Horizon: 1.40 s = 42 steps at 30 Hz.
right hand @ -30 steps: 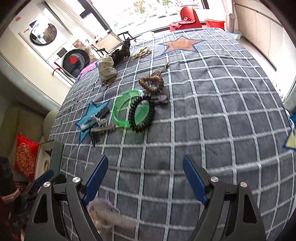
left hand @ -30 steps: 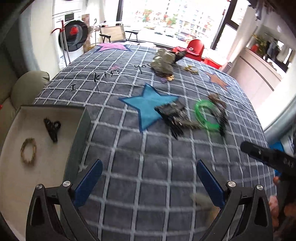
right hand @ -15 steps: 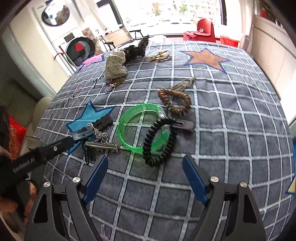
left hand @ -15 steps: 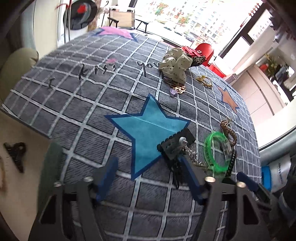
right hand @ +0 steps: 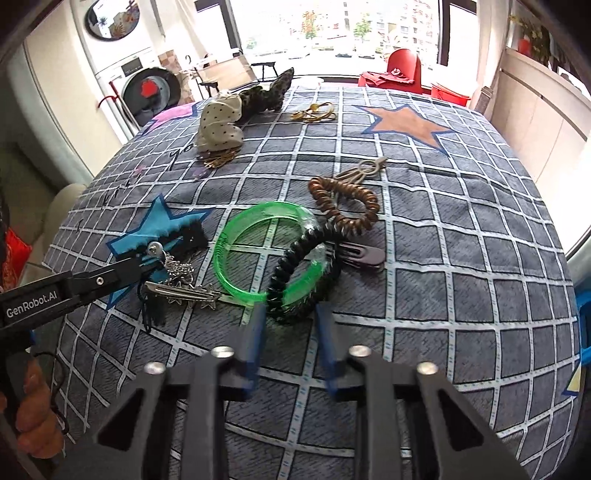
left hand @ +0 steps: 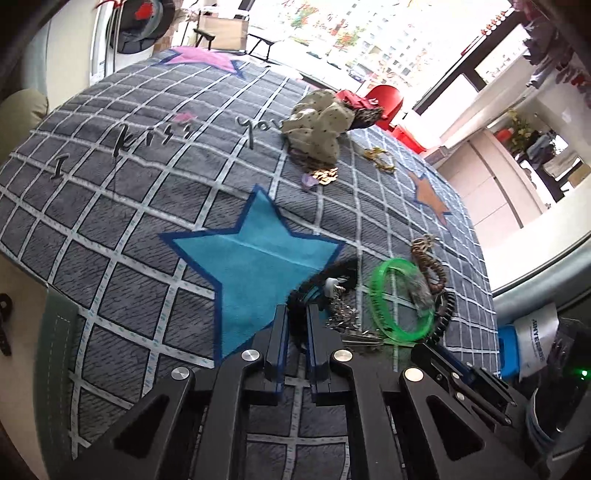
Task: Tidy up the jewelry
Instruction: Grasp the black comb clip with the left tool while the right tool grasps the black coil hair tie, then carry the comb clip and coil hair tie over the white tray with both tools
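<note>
Black coil tie [right hand: 291, 254]: draped over the green bangle [right hand: 258, 214], long axis far-right to near-left, its near end between your right gripper [right hand: 290, 321] tips.
Right jaws: just closed, pinching that coil.
Left gripper [left hand: 296, 325]: jaws just closed, nearly together, on the black clip [left hand: 332, 273] beside the blue star [left hand: 251, 266].

home | washing machine [right hand: 149, 92], sofa [left hand: 20, 110], blanket-covered table [right hand: 461, 258], balcony window [right hand: 332, 33]

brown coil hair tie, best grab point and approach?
Take the brown coil hair tie on its bare right-hand arc, coming from above with one finger inside the loop and one outside. It lies flat on the blanket; its near end touches the black coil tie and green bangle.
</note>
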{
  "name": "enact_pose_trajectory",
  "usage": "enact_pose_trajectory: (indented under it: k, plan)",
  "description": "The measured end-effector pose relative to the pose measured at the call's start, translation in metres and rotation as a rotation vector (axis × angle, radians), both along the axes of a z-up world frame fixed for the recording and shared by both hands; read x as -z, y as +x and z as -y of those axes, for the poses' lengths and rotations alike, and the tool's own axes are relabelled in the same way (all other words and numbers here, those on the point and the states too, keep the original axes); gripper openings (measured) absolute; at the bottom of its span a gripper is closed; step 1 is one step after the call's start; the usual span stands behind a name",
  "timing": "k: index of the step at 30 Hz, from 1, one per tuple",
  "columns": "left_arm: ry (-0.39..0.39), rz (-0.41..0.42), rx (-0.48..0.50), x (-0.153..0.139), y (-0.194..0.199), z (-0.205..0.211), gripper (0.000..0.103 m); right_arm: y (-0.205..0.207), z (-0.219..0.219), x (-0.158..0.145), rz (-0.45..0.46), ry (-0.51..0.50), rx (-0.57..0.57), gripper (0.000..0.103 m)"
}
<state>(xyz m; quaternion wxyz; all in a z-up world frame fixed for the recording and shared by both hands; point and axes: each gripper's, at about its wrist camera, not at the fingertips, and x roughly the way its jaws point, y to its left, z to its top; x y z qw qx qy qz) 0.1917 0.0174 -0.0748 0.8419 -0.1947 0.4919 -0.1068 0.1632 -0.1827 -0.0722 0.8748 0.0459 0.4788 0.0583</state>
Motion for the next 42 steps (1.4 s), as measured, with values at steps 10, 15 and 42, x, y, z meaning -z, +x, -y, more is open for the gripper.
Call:
enact_pose_trajectory:
  k: [10,15,42]
  plan:
    - [0.020,0.097,0.018,-0.030,-0.021,-0.003,0.007,-0.022,0.012,-0.020,0.033,0.097,-0.001,0.011]
    - [0.019,0.111,0.007,-0.038,-0.043,-0.013,0.007,-0.038,0.019,-0.030,0.037,0.150,-0.005,0.011]
    - [0.044,0.180,0.021,-0.062,-0.169,-0.035,0.007,-0.129,0.008,-0.043,0.021,0.201,-0.023,0.011]
